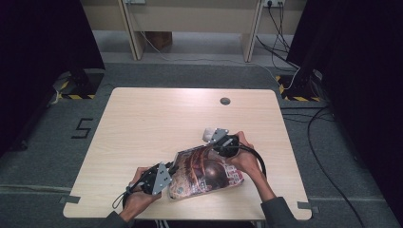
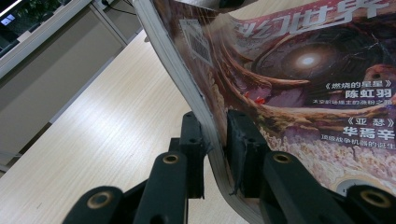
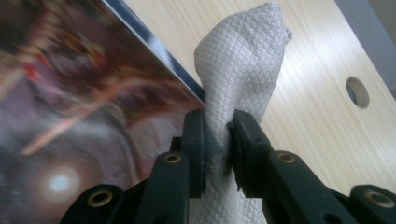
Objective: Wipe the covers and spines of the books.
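Observation:
A magazine [image 1: 206, 172] with a dark reddish cover lies tilted near the table's front edge, its left side lifted. My left gripper [image 1: 167, 172] is shut on that lifted edge; in the left gripper view the magazine [image 2: 289, 70] curves up between the jaws of the gripper [image 2: 215, 140]. My right gripper [image 1: 219, 140] hovers over the magazine's far corner and is shut on a white quilted cloth [image 1: 208, 134]. In the right gripper view the cloth [image 3: 240, 60] rises from the pinched gripper [image 3: 218, 135], with the magazine's cover [image 3: 79, 107] blurred at the left.
The wooden table [image 1: 157, 118] has a round cable hole [image 1: 225, 100] near its far edge. Black curtains stand on both sides, and cables run across the grey floor at the right. A desk frame stands behind the table.

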A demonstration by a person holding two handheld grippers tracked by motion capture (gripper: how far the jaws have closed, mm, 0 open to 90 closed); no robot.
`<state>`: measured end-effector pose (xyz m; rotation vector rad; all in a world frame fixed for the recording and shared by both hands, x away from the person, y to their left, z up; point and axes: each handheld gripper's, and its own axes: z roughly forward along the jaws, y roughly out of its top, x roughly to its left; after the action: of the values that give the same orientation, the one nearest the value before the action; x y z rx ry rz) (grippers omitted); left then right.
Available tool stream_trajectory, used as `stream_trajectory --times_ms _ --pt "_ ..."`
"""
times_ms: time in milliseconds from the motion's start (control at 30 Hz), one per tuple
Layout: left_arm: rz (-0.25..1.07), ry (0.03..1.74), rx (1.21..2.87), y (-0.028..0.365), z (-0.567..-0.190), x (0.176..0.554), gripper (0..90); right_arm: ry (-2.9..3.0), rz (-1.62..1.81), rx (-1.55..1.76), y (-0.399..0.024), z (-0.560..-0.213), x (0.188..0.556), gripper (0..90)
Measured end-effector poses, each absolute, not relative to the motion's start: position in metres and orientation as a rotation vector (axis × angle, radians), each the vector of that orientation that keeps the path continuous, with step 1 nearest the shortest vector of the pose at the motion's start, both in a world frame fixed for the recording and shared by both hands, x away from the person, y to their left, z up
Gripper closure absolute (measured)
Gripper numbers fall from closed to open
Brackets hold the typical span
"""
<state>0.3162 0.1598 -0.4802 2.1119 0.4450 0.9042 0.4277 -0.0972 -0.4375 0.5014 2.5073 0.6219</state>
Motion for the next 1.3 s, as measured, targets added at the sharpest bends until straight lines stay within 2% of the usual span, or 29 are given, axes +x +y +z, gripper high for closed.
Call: stream_trajectory --times_ms 1300 --pt "0.906 0.46 2.12 0.161 -0.482 0.317 75.9 2.482 0.87 0.176 -0.017 -0.389 0.357 74.6"
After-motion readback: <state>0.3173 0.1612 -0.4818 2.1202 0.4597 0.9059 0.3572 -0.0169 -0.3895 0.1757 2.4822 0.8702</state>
